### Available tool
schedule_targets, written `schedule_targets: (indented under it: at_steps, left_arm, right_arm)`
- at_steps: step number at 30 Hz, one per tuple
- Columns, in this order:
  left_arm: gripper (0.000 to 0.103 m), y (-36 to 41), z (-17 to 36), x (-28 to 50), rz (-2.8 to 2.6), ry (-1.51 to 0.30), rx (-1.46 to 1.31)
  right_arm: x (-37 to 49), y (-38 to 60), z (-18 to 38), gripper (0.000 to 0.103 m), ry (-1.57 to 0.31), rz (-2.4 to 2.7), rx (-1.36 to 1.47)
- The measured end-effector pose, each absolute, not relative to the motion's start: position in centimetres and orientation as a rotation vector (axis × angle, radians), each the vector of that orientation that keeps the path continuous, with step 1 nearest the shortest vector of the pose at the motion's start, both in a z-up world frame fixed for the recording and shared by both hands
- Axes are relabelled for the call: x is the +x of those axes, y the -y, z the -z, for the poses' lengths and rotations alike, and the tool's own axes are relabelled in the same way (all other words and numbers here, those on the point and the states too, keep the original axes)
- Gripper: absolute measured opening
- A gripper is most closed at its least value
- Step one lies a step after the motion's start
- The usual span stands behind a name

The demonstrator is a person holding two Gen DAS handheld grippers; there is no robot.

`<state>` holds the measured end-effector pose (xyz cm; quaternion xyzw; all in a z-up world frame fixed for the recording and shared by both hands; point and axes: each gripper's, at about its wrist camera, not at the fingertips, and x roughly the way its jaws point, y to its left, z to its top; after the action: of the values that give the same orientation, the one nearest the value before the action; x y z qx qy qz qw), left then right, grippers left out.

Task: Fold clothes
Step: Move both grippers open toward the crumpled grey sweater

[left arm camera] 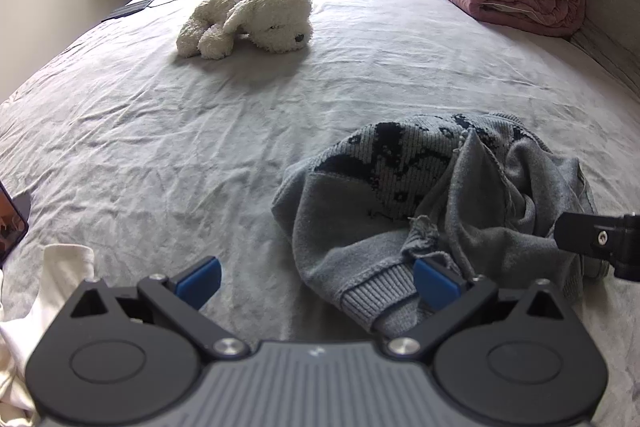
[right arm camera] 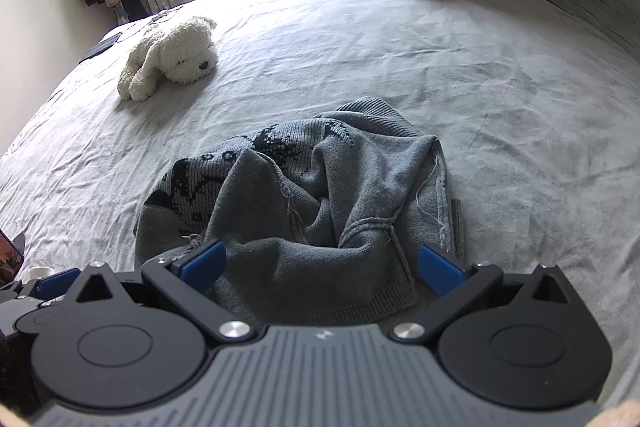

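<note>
While crumpled, sweater (right arm camera: 304, 203) lies before right tool (right arm camera: 320, 267).

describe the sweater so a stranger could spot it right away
Start at the big grey bed. The sweater lies crumpled near its front edge, just ahead of both grippers. It is grey knit with a dark pattern, unlike the white stuffed dog farther back.
</note>
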<state>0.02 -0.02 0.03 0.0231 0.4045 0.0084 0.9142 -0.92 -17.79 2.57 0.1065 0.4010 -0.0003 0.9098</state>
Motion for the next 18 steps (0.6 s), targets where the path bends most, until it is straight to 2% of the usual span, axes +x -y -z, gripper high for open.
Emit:
schedule_targets:
  at_steps: [18]
  left_arm:
    - [0.102,-0.4,0.3,0.7,0.013,-0.881,0.015]
  right_arm:
    - [-0.4,16.9,-1.8,0.103,-0.857,0.011,0.198]
